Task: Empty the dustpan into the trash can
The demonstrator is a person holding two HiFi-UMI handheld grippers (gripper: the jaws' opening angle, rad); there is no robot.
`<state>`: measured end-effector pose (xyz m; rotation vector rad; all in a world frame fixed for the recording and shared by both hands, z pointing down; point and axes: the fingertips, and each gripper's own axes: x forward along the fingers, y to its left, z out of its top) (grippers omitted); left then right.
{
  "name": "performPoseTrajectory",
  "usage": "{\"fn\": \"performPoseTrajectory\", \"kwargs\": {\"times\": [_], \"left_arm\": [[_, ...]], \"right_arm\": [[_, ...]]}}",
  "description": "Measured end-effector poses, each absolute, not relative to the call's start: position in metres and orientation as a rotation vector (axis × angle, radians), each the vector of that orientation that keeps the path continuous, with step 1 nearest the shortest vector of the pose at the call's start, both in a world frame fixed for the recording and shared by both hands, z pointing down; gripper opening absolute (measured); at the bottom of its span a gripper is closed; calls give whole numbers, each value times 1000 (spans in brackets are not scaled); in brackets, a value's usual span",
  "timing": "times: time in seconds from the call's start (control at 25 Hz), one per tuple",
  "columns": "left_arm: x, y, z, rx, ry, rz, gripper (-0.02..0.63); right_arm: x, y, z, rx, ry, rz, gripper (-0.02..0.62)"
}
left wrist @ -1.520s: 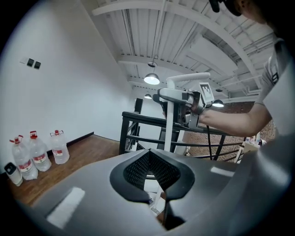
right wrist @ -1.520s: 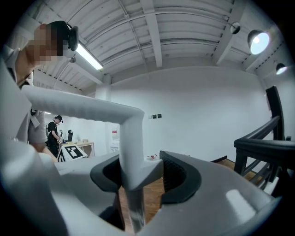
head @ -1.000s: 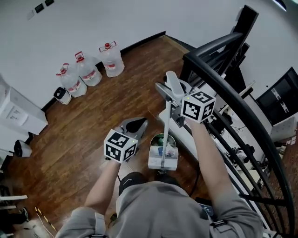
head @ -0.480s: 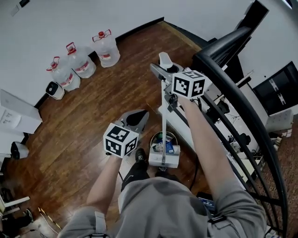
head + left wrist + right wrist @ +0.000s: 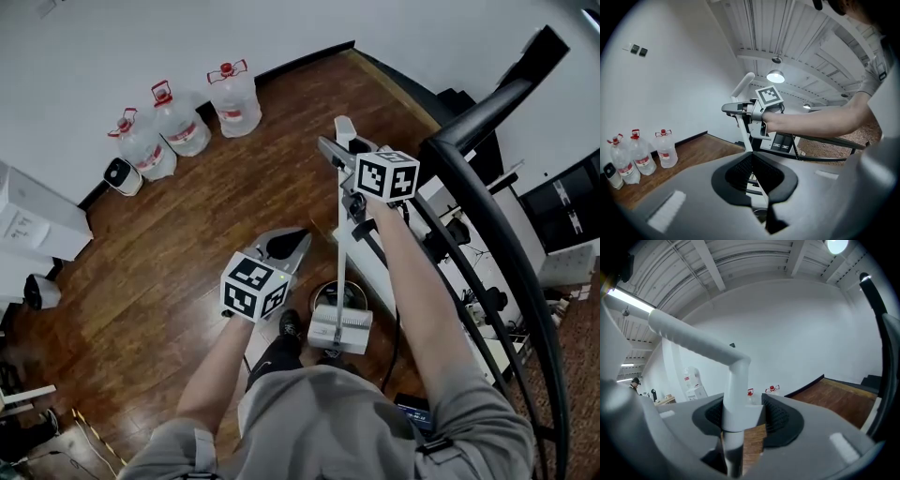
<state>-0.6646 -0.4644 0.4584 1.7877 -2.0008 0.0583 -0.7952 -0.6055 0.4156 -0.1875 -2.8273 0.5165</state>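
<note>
A white long-handled dustpan hangs upright from its thin pole, its pan low in front of the person's legs. My right gripper is shut on the top of the pole, just under the bent grip; in the right gripper view the white pole sits clamped between the black pads. The round trash can stands on the floor right behind the pan, mostly hidden by it. My left gripper hovers left of the pole, shut and holding nothing; its pads meet in the left gripper view.
Three large water bottles stand along the white wall with a small white device beside them. A white cabinet is at the left. A black stair railing curves close on the right. Brown wood floor lies ahead.
The right gripper has come down and across with the dustpan, and the pan now covers more of the trash can. The left gripper has shifted right and lower.
</note>
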Motion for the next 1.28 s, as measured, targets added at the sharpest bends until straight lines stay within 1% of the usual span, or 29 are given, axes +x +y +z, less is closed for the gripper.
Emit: {"fn": "performPoseTrajectory", "kwargs": {"times": [0.28,0.6,0.76,1.0,1.12,1.28], "left_arm": [[-672,-460,460,1823,-1965,50,5],[-646,-467,449,1943,-1901,46,5],[-608,-460,430,1991,-1913,43,5],[-512,-420,402,2026,-1930,61,5],[-455,-398,402,2063,-1913,94,5],[-402,-378,389,2132,-1869,111,5]], "right_arm": [[-782,-591,403,-174,-2849,467,181],[-698,-540,353,-174,-2921,322,179],[-627,-513,325,-166,-2977,242,179],[-495,-461,286,-100,-3067,111,176],[-433,-438,282,-39,-3092,24,175],[-373,-414,269,72,-3104,-46,169]]}}
